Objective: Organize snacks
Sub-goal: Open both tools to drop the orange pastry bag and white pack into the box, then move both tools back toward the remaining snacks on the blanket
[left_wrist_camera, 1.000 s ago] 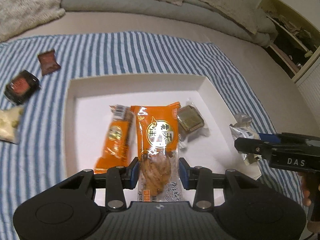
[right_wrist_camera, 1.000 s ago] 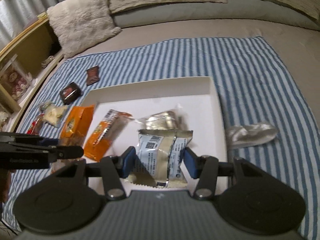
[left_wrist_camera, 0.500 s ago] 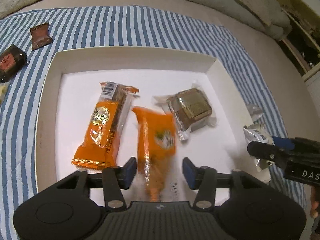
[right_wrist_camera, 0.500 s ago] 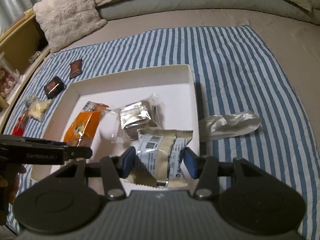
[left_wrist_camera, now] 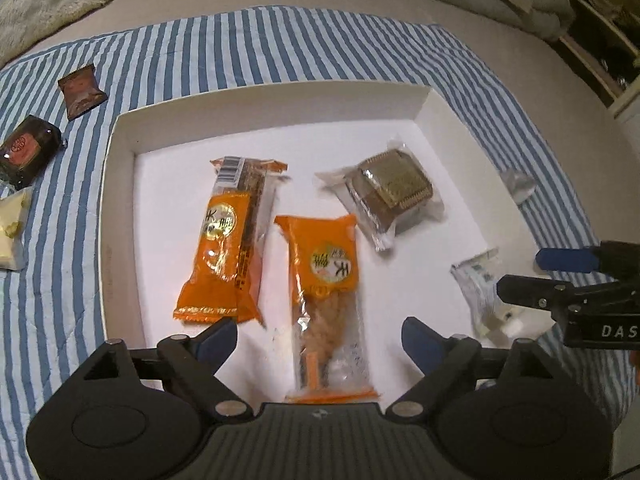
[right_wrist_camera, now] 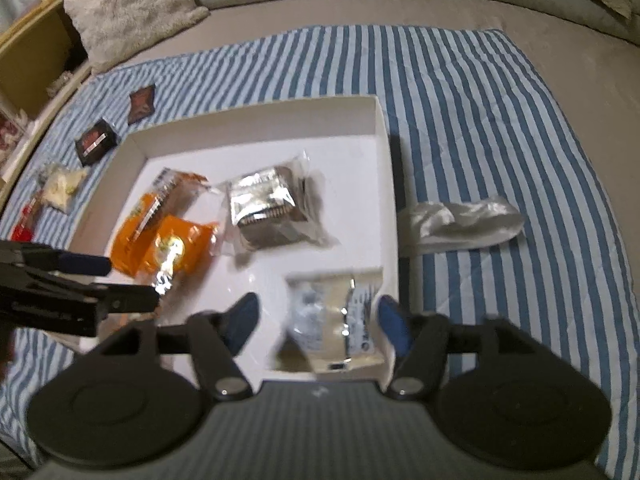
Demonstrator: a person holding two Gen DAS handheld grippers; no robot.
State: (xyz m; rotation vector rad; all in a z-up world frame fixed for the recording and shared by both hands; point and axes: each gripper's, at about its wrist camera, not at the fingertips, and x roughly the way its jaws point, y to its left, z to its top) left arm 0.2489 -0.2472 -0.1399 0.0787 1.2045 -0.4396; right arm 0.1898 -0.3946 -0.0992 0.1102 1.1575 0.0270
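A white shallow box (left_wrist_camera: 120,200) lies on a striped blanket. My left gripper (left_wrist_camera: 320,336) hangs over the box's near edge with its jaws opening. A long orange snack packet (left_wrist_camera: 328,288) lies loose on the box floor between the pads, touching neither. Beside it are a second orange packet (left_wrist_camera: 228,240) and a brown cake in clear wrap (left_wrist_camera: 392,188). My right gripper (right_wrist_camera: 318,320) is over the box's near right corner, its jaws also opening. A silver-white packet (right_wrist_camera: 340,320), blurred, sits between its pads, free of both.
Loose snacks lie on the blanket left of the box: a brown packet (left_wrist_camera: 82,94), a dark packet (left_wrist_camera: 28,152) and a pale one (left_wrist_camera: 10,220). A crumpled clear wrapper (right_wrist_camera: 460,220) lies right of the box. A fluffy pillow (right_wrist_camera: 128,8) and shelves sit beyond.
Both grippers have opened. The left let go of the long orange packet, which dropped flat into the box. The right released the silver-white packet over the box's near right corner.
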